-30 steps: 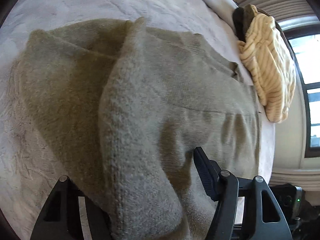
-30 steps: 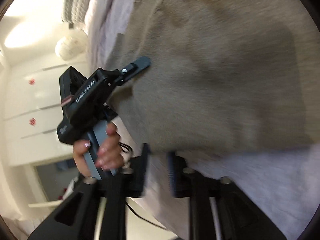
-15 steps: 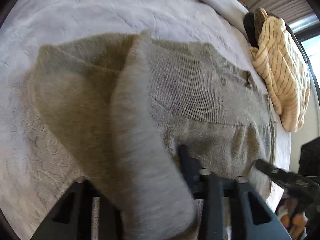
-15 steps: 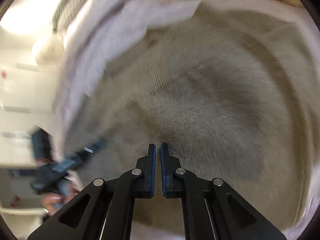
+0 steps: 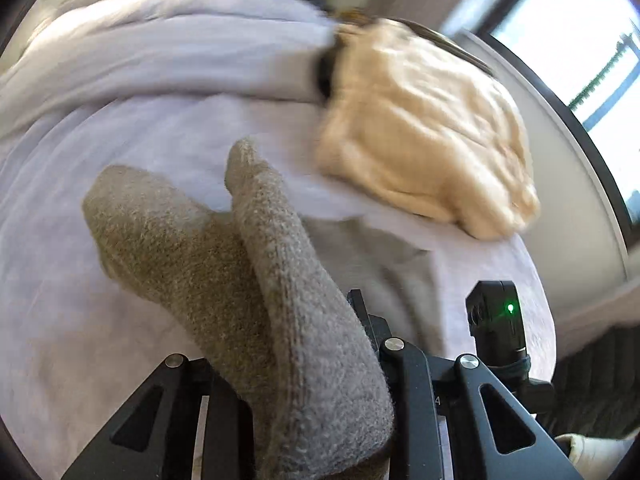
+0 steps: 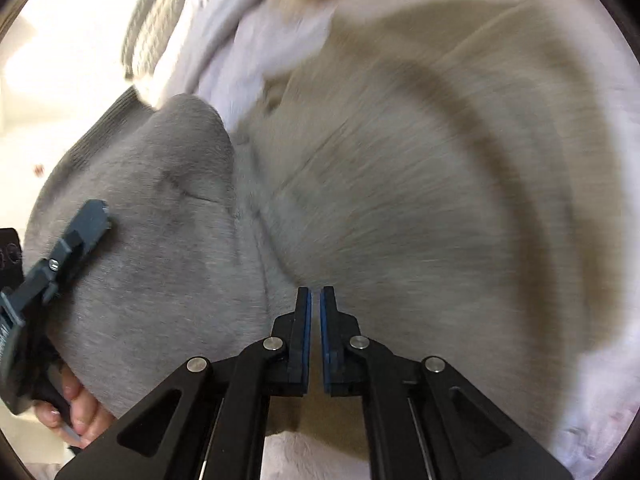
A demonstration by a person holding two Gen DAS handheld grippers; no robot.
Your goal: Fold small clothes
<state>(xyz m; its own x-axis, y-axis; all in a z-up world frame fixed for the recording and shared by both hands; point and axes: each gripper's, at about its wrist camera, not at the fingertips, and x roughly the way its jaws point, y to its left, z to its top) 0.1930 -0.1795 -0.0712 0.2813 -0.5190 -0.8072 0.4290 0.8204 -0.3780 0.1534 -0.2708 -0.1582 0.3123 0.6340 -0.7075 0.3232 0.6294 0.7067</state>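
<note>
Our left claw (image 5: pixel 288 364) grips a thick fold of the grey-green sweater (image 5: pixel 280 280), jaws closing on the knit, and holds it raised above the pale bed (image 5: pixel 80 320). Our right claw (image 6: pixel 315 312) is clenched with nothing clearly between its pads, poised at the sweater's spread body. A cream garment (image 5: pixel 424 136) lies near the bed's far edge, beside the window (image 5: pixel 592 40).

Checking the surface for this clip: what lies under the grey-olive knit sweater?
The pale lilac bedspread shows around the grey-olive knit sweater. Anything directly beneath it is covered.
</note>
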